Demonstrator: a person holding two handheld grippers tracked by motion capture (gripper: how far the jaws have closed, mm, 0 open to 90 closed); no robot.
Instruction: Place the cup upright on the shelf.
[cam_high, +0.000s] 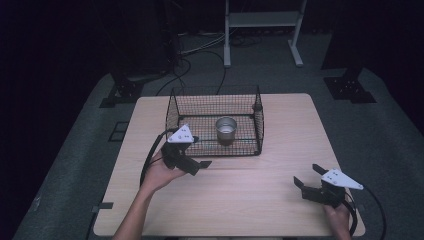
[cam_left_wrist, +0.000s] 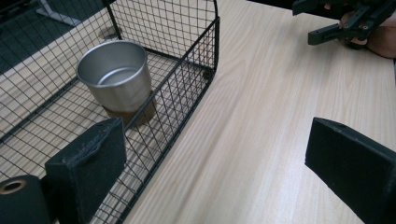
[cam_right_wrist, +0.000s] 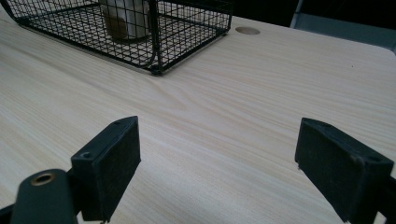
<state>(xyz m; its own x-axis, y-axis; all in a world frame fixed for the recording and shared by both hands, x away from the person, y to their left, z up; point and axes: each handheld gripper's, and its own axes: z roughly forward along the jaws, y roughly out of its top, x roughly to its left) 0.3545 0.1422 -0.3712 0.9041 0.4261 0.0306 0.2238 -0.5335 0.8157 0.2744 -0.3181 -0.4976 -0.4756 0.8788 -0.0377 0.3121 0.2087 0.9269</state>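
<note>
My right gripper (cam_high: 308, 176) sits nearest me at about 4 o'clock on the wooden table (cam_high: 250, 200), held in my right hand (cam_high: 338, 216); its 2 jaws stand wide apart with nothing between them, and in the right gripper view they hang over bare wood; my left gripper (cam_high: 198, 151) lies farther in at about 10 o'clock, cradled in my left hand (cam_high: 159, 172), just beside the near left corner of the black wire basket (cam_high: 260, 120); its 2 jaws are also spread wide and hold nothing; in the left gripper view 1 jaw overlaps the basket's mesh wall and the other hangs over open table, though I cannot tell whether either touches; beyond, at 12 o'clock, the basket rests on the table, open at the top; inside it, near the middle and toward its near side, 1 metal cup (cam_high: 226, 129) stands upright, mouth up, on the mesh floor; a round hole (cam_right_wrist: 247, 30) marks the tabletop past the basket in the right gripper view.
</note>
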